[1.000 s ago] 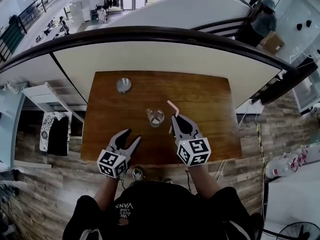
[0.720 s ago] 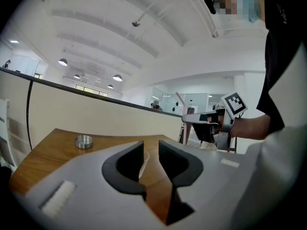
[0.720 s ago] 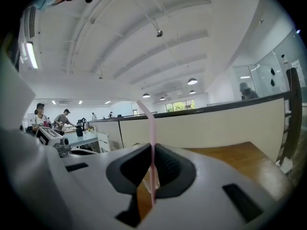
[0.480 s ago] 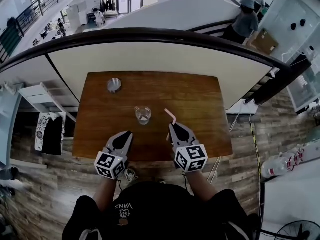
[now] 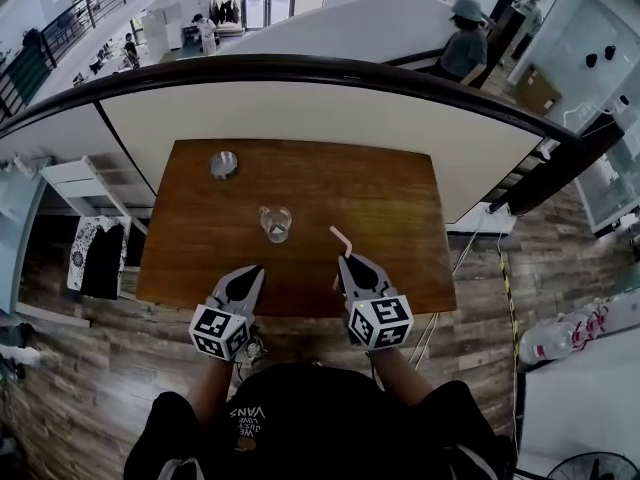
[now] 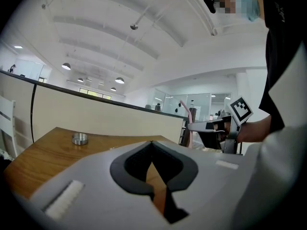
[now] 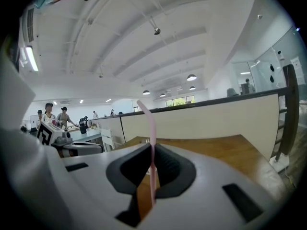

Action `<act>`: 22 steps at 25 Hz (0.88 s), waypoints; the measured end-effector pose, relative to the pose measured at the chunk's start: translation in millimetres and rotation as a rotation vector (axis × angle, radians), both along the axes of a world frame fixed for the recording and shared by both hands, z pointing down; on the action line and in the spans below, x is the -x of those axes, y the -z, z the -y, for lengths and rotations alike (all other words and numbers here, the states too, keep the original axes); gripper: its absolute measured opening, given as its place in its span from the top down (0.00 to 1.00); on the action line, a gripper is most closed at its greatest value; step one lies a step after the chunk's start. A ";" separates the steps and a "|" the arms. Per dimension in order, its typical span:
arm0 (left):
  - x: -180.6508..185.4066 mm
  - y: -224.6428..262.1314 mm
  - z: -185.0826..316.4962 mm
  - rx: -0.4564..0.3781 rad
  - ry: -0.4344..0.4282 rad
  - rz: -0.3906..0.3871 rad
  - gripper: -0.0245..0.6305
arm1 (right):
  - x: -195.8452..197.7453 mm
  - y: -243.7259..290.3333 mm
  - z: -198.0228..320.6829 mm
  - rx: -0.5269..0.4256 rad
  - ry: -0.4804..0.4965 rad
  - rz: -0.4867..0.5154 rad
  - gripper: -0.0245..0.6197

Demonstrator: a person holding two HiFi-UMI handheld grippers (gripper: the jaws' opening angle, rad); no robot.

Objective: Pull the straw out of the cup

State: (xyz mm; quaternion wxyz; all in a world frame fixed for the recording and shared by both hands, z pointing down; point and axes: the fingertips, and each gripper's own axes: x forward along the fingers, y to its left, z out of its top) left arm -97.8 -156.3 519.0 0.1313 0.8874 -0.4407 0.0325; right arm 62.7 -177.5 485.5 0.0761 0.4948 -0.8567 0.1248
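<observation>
Right tool (image 5: 352,264), clenched on the pink straw (image 5: 343,239): the straw is pinched low on its shaft between the pads, and its bent upper end is seen rising above the jaws. It is held clear of the cup (image 5: 275,223), over the near edge of the desk (image 5: 400,188), right of the middle. The cup is left standing upright near the desk's middle, well apart from both tools; whether anything remains in it cannot be told. The left tool (image 5: 249,272) is clenched on nothing, at the near edge, left of the middle. A small metal dish (image 5: 224,164) lies toward the far left corner. The withdrawal is judged complete. Risks from here: the thin shaft could be flattened or kinked by too hard a pinch. It could be swivelled or slipped between the pads if jolted, since only a short length is gripped. Drops could be shed onto the desk if liquid is carried inside.
</observation>
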 end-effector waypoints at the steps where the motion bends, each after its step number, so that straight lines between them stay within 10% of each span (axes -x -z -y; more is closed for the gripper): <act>1: -2.4 0.3 -1.6 -0.002 0.003 0.001 0.94 | -2.7 -1.0 -1.7 0.002 0.002 -0.001 0.92; 22: -35.9 -12.2 -49.1 0.013 0.029 0.013 0.94 | -38.4 -26.8 -43.6 0.049 0.036 -0.024 0.92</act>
